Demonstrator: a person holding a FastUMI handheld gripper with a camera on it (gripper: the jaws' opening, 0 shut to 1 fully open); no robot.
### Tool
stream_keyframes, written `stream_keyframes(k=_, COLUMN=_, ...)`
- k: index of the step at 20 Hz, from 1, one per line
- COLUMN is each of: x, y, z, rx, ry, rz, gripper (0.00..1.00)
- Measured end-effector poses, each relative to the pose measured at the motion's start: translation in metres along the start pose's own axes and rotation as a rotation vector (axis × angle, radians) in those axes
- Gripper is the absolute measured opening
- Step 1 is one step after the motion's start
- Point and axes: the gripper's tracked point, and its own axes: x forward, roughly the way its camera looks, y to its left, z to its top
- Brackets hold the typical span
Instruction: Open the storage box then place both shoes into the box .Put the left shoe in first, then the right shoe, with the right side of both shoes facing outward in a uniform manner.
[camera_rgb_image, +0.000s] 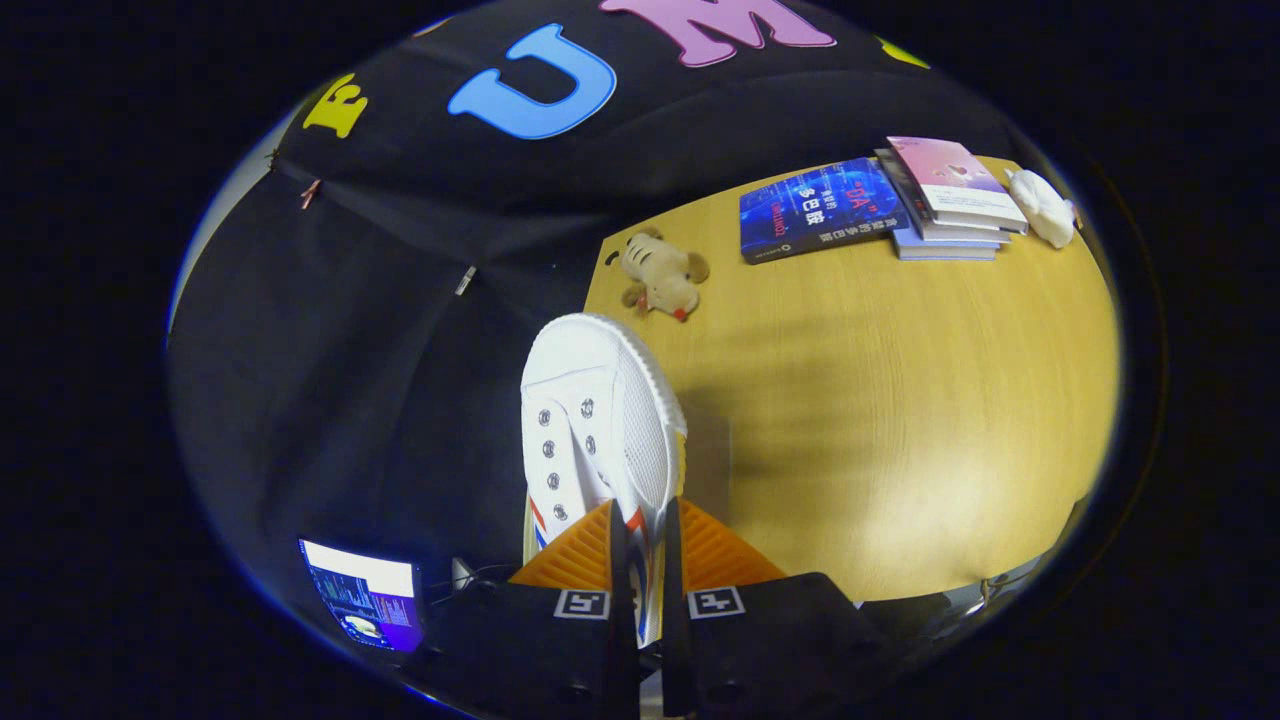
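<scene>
White canvas and mesh made up the shoe (598, 420), which was clamped between the two fingers of the tool (645, 580); both fingers were pressed against its heel end, one on each side. The shoe was held lifted, its toe pointed away from the fingers, over the near corner of the wooden worktop (900, 400) and the black cloth wall beside it. Metal eyelets without laces were seen on its upper, and red and blue stripes on its side near the fingers. No contents could be made out inside the shoe.

Beyond the toe, a small tan plush toy (662, 275) was lying near the worktop's far corner. Further along the far edge, a dark blue book (815, 208) was laid flat, and just beside it a stack of books (950, 200) with a pink cover on top. A white soft object (1042, 205) was set next to the stack. A lit screen (365, 592) was seen beside the fingers, off the worktop.
</scene>
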Motion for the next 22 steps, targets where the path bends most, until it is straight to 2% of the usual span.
stream_keyframes(k=6, x=0.049, y=0.038, z=-0.024, rx=0.002, ry=0.076, rz=-0.029, gripper=0.13)
stream_keyframes(k=16, x=0.11, y=0.017, z=-0.054, rx=-0.085, ry=0.181, rz=-0.213, gripper=0.14)
stream_keyframes(k=22, x=0.123, y=0.005, z=-0.063, rx=-0.09, ry=0.211, rz=-0.255, gripper=0.14)
